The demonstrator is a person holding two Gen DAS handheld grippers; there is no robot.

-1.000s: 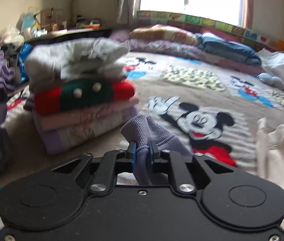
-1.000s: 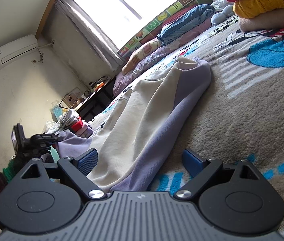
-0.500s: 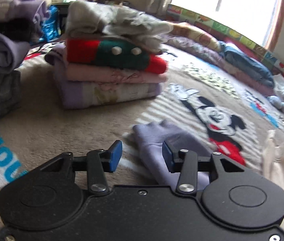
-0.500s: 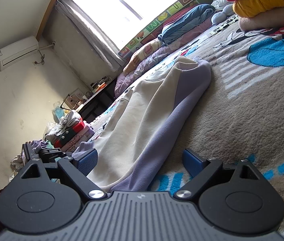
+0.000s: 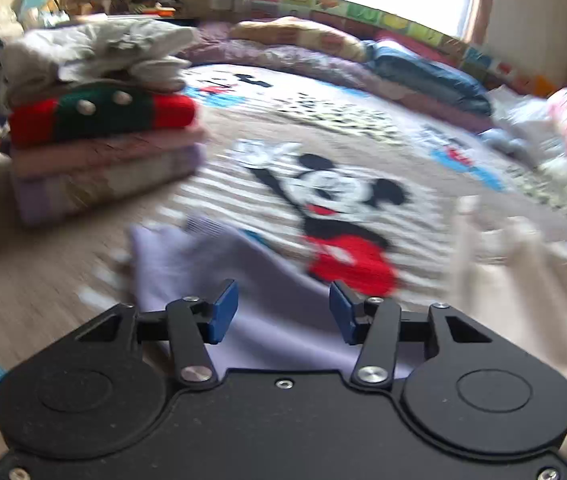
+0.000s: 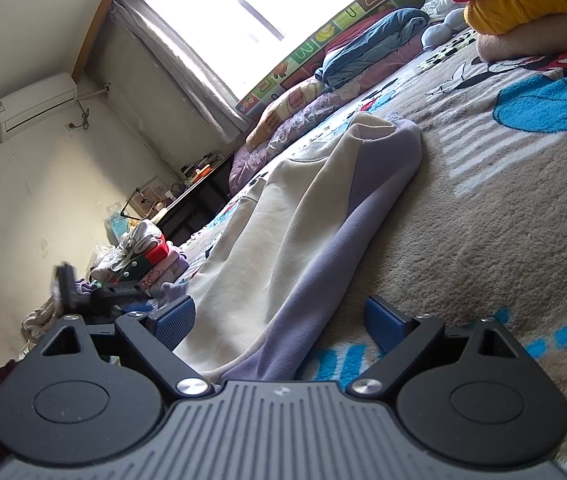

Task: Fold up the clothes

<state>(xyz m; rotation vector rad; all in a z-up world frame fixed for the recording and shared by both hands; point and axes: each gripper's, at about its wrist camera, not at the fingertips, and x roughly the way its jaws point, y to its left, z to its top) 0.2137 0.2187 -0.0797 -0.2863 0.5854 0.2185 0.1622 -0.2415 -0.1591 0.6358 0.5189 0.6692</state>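
Observation:
A cream sweatshirt with lavender sleeves lies spread on the cartoon-print blanket. In the left wrist view one lavender sleeve lies flat on the blanket, running under and between the jaws of my left gripper. Those jaws are opening and the blue pads do not touch the cloth. The cream body lies to the right. My right gripper stands open, low over the blanket. The other lavender sleeve passes between its pads untouched.
A stack of folded clothes with a red-and-green sweater stands at the left of the bed. Pillows and quilts line the window side. Red and yellow folded items lie far right. A desk stands by the wall.
My left gripper has let go of the lavender sleeve cuff and its jaws have spread; the sleeve now lies flat on the blanket. The left view has swung. The right gripper has not moved.

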